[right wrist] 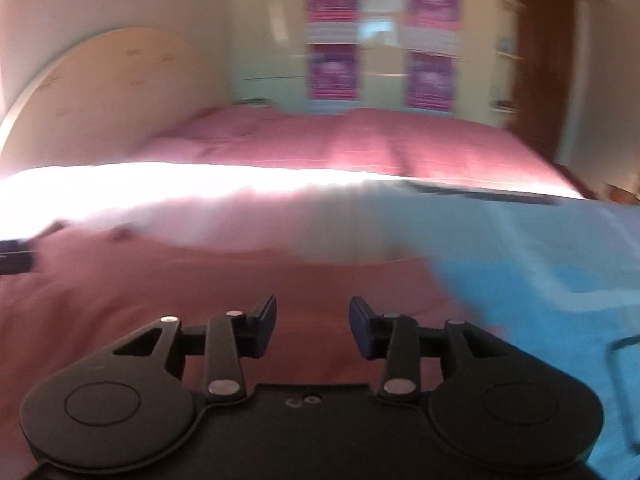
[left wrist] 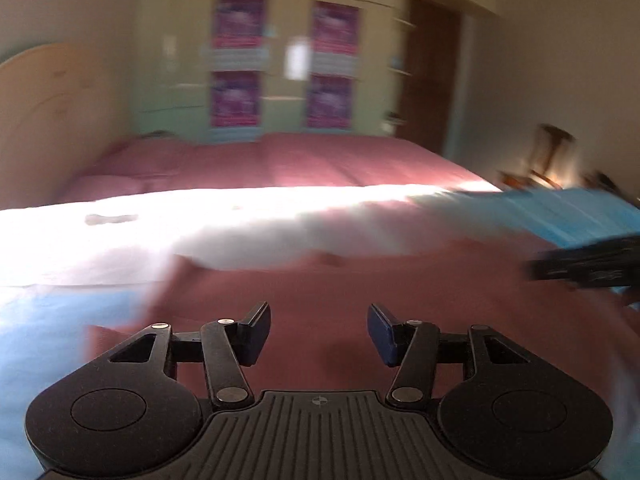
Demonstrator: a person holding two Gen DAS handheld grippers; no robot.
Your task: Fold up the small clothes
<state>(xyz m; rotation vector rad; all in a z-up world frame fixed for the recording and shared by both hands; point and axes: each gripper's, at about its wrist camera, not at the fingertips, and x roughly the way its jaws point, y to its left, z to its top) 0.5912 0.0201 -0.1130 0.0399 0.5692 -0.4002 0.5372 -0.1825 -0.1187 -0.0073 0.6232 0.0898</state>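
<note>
Grippers over pink garment on the bed, both empty.

The left gripper (left wrist: 319, 334) and right gripper (right wrist: 312, 328) each stand with jaws parted about halfway, nothing between the pads, above a reddish-pink garment (left wrist: 360, 280) spread flat on the bed (left wrist: 280, 160). Its far edge meets a sunlit white band; blur hides the exact hem. A blue cloth (right wrist: 540, 280) lies along the garment's right edge and shows again past its left edge. In the left wrist view the right gripper's fingers enter over the garment's right side. Beyond the garment the bed's maroon cover runs clear to the wardrobe (right wrist: 380, 40); a headboard (right wrist: 100, 88) bounds it on the left.
</note>
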